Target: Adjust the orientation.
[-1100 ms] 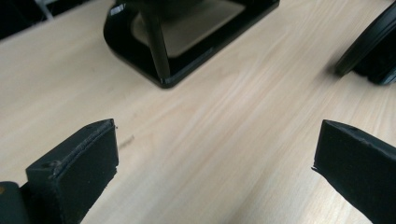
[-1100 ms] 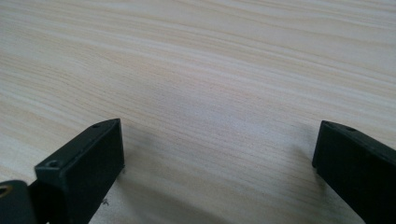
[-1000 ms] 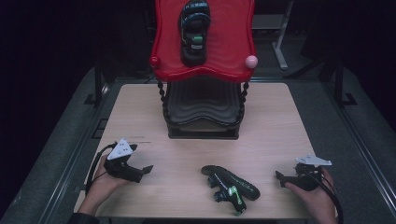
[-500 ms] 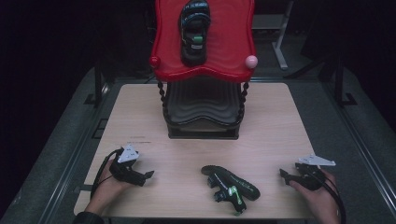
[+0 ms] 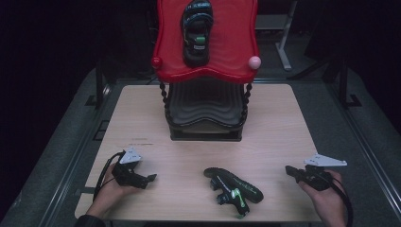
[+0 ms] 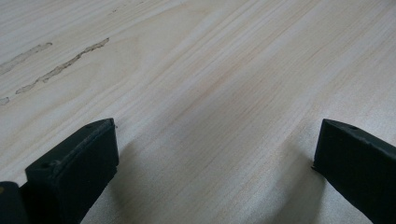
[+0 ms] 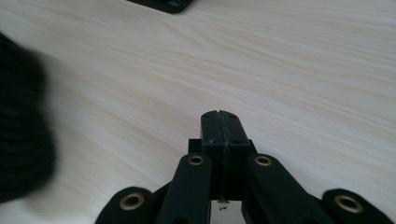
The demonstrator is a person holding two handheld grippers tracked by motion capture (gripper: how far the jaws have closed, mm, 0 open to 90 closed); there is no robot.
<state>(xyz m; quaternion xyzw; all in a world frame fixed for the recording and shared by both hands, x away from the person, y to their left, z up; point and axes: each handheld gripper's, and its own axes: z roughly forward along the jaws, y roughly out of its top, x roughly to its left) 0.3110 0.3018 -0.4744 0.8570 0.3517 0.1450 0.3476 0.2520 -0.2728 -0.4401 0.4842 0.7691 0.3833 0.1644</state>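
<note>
Fingers of my right gripper [image 5: 289,170] had just closed on nothing; my left gripper [image 5: 150,178] stood wide. Between them lay the shoe [image 5: 232,188], its long axis slanting, slightly nearer the right gripper.

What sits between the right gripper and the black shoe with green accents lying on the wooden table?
Nothing: in the high view, only bare light wooden table separates the right gripper, jaws closed on nothing, from the black shoe with green accents.

Pale wooden table [image 5: 283,127], black shoe [image 5: 232,190] lying near front edge, black-based rack [image 5: 204,120] behind
</note>
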